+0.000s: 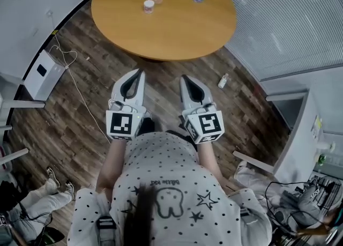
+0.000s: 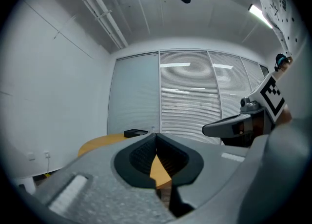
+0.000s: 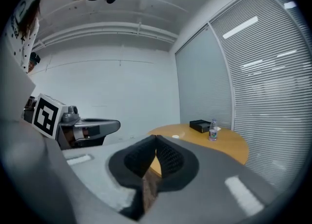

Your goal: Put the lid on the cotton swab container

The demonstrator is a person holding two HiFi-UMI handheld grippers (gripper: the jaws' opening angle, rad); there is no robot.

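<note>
Zero steps were completed: grey left gripper (image 1: 140, 73) and grey right gripper (image 1: 185, 79) were held clenched, empty, well apart from the small white cotton swab container (image 1: 148, 6).

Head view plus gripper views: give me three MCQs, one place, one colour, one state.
1. The cotton swab container sits: A) on the round table B) on the floor C) on a chair.
2. The round table's top is: A) white B) black C) orange-brown wood.
3. The left gripper has its jaws: A) wide apart B) together, nothing between them C) closed on a thing.

Answers: 1 A, the head view shows it standing on the wood top. 2 C, the wood tone shows in every view. 3 B, the left gripper view shows the jaws meeting with nothing held.
</note>
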